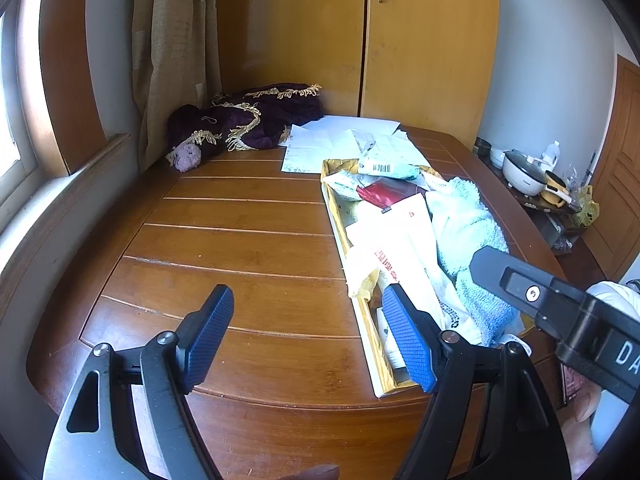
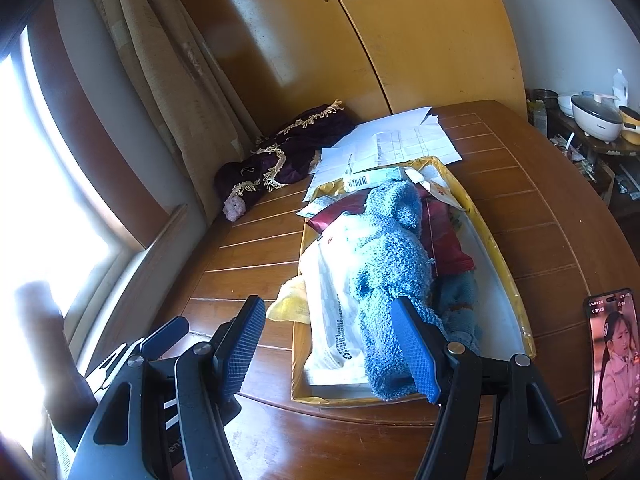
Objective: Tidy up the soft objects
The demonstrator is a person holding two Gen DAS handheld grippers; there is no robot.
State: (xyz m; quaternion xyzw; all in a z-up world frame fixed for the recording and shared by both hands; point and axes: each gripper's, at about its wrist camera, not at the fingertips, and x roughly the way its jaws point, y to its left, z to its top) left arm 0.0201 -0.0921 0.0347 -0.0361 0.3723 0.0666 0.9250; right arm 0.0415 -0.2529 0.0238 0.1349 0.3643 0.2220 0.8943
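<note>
The wooden table (image 2: 256,248) fills both views, with a wardrobe (image 1: 400,40) behind it and a dark purple fringed cloth (image 1: 248,120) heaped in the far corner by the curtain. On the table's right half lies a long yellow tray (image 2: 502,248), its long side running away from the cameras, with loose papers (image 2: 400,140) just beyond its far end. Inside the tray, on top of a white plastic bag (image 2: 336,320) and a red packet (image 2: 444,236), lies the blue towel (image 2: 392,264), stretched along the tray's length. A small yellow cloth (image 2: 290,300) spills over the tray's left wall. A phone (image 2: 610,372) rests at the near right.

The right gripper (image 2: 334,348) is released, its 2 jaws spread, and the towel's near end reaches its right fingertip; whether they touch I cannot tell. The left gripper (image 1: 306,338) is also spread, over bare wood left of the tray. The right is nearer, so I judge it takes the towel, straight ahead and slightly right.
</note>
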